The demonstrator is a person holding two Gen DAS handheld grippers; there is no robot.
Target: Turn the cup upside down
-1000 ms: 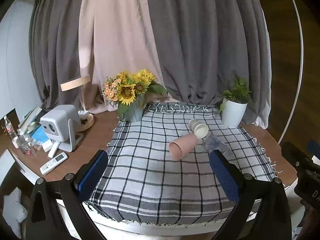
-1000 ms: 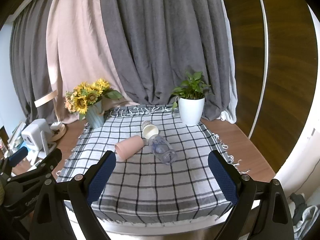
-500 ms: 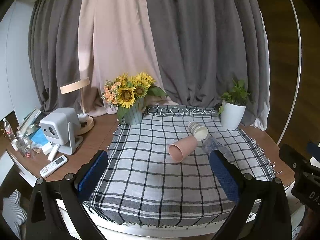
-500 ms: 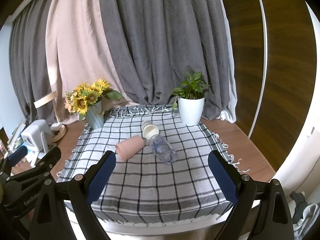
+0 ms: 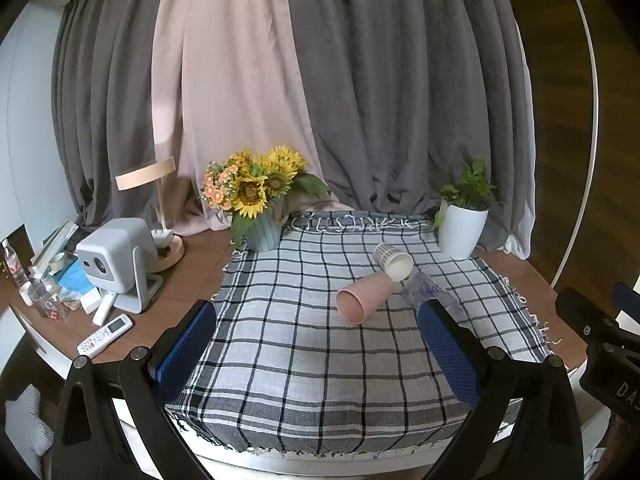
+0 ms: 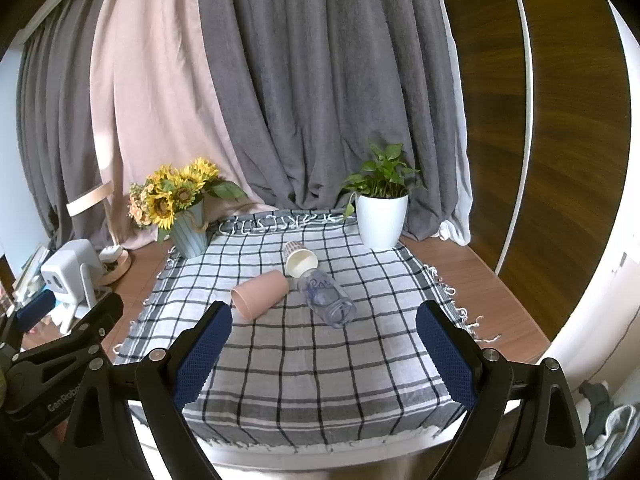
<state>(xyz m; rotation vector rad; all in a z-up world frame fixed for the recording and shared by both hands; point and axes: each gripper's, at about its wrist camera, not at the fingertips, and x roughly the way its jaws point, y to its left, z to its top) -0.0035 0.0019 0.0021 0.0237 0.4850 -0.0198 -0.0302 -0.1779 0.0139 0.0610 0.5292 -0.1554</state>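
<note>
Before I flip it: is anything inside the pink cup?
The pink cup lies on its side on the checked cloth, mouth toward the cameras. The visible inside looks empty, plain pink wall. The deepest part near its base is shadowed and not fully visible.

Both wrist views from near table edge, facing curtains, sharing checked cloth point(image 5: 304, 344) point(image 6: 320, 352)
</note>
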